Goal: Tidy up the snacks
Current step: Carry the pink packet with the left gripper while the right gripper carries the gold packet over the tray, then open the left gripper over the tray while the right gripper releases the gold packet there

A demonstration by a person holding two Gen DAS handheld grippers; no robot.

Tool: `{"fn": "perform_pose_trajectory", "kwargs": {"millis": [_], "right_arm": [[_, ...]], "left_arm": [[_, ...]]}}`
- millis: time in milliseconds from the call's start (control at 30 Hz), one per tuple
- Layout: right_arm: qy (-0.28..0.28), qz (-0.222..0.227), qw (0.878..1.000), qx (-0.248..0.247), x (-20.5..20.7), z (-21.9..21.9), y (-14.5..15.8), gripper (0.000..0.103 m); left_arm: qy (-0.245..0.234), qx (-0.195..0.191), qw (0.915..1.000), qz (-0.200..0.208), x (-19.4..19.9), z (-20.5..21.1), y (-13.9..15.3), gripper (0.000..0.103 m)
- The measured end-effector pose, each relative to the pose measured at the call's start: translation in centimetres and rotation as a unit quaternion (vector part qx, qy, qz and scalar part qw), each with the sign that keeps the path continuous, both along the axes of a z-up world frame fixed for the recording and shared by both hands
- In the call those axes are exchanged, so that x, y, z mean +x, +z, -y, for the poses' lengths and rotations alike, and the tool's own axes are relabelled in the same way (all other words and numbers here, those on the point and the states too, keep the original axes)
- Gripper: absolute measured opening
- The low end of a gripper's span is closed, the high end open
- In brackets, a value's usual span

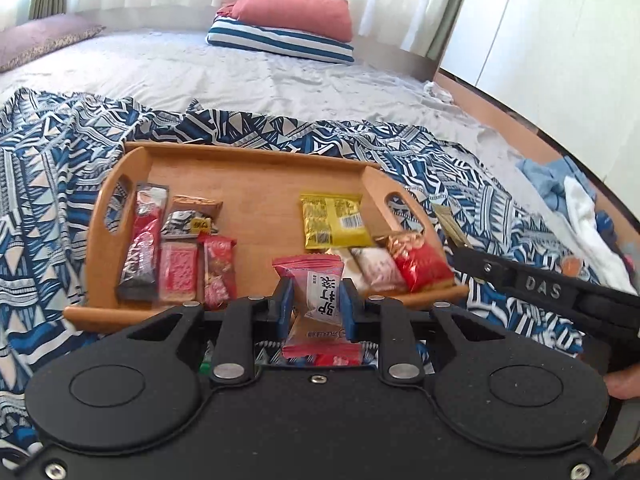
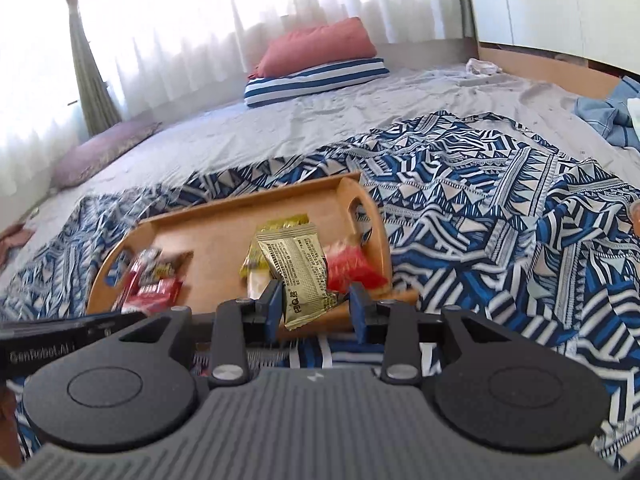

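A wooden tray (image 1: 256,172) with handle cut-outs sits on a blue patterned cloth on the bed. Several snack packets lie in it: red and black ones at the left (image 1: 140,240), a yellow packet (image 1: 334,220) and a red packet (image 1: 420,264) at the right. My left gripper (image 1: 318,304) is shut on a pink and white snack packet (image 1: 320,292) just above the tray's near rim. My right gripper (image 2: 316,308) holds a gold snack packet (image 2: 300,272) over the tray's (image 2: 224,220) right near corner; the packet touches the left pad, with a gap at the right pad.
The blue patterned cloth (image 2: 480,216) covers the near part of the bed. A striped pillow with a red pillow on top (image 1: 288,28) lies at the far side. Crumpled clothes (image 1: 576,200) lie at the right edge. More packets show under my left gripper (image 1: 332,360).
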State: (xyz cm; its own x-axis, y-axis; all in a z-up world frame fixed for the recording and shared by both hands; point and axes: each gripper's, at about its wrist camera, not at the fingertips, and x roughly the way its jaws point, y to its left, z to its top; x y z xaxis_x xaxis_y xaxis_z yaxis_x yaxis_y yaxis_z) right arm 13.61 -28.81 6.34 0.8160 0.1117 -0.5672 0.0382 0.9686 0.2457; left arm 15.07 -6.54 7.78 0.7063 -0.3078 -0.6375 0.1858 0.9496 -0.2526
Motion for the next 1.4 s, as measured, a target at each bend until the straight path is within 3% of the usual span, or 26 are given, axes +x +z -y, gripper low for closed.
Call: {"fn": "perform_pose_trajectory", "kwargs": {"millis": [233,600,1067,1400], "right_arm": [[-0.022,-0.035,0.999,0.034,6.2,1.2,-0.3,0.04],[-0.026,-0.071,0.997,-0.006,12.2,0.5,-3.2,0.041],[-0.005,-0.07,0.995,-0.068,13.6,-1.1,-4.8,0.042],[-0.011,-0.083,0.996,-0.041,13.9,-0.3,-5.6,0.04]], "left_arm": [[0.009,0.018,0.9996,-0.018,4.3,1.6,-1.8,0.023],[0.023,0.026,0.9986,-0.041,8.1,2.2,-4.7,0.023],[0.014,0.053,0.9982,-0.024,8.3,3.5,-5.3,0.024],[0.011,0.055,0.9982,-0.021,8.2,3.7,-5.4,0.024]]}}
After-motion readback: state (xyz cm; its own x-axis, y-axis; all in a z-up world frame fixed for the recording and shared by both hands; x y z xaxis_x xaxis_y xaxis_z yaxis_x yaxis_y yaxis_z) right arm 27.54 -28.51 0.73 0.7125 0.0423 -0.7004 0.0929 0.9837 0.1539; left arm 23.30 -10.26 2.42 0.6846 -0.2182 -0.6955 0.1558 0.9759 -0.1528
